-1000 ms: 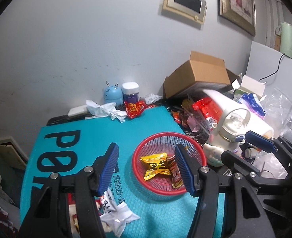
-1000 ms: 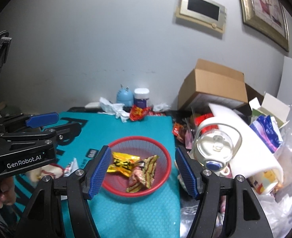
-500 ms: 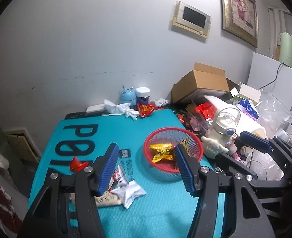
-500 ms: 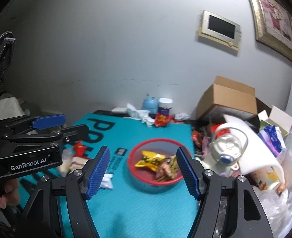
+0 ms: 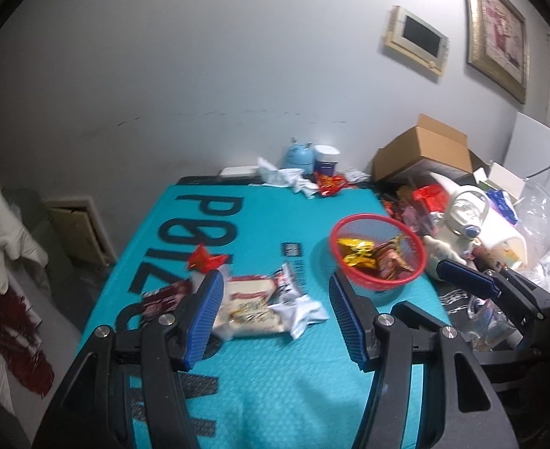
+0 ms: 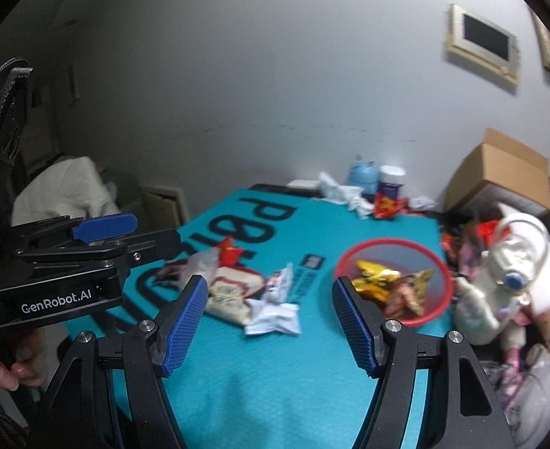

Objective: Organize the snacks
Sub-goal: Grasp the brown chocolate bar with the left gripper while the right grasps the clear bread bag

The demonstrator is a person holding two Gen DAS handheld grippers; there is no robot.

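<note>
The red mesh basket sits toward the right edge of the teal mat, already holding a yellow snack packet and a brownish one, so it reads as the collecting point. The loose snacks lie in a small heap nearer the mat's left edge: a pale bread-like pack with a white wrapper touching its right end, a dark red-and-white packet to its left, and a small red wrapper just behind. One more red packet rests at the far edge beside a blue round gadget and a white-capped jar. The left gripper is spread with nothing between its pads, and the heap shows in the gap, which suggests the pale pack or white wrapper is next. The right gripper is likewise spread and empty, aimed between heap and basket. The right wrist view alone shows the left gripper's body from the side and the person's hand gripping it at the mat's left edge; the left wrist view alone shows the framed picture on the wall and the right tool's blue fingertip beside a white bottle in the clutter off the right edge.
</note>
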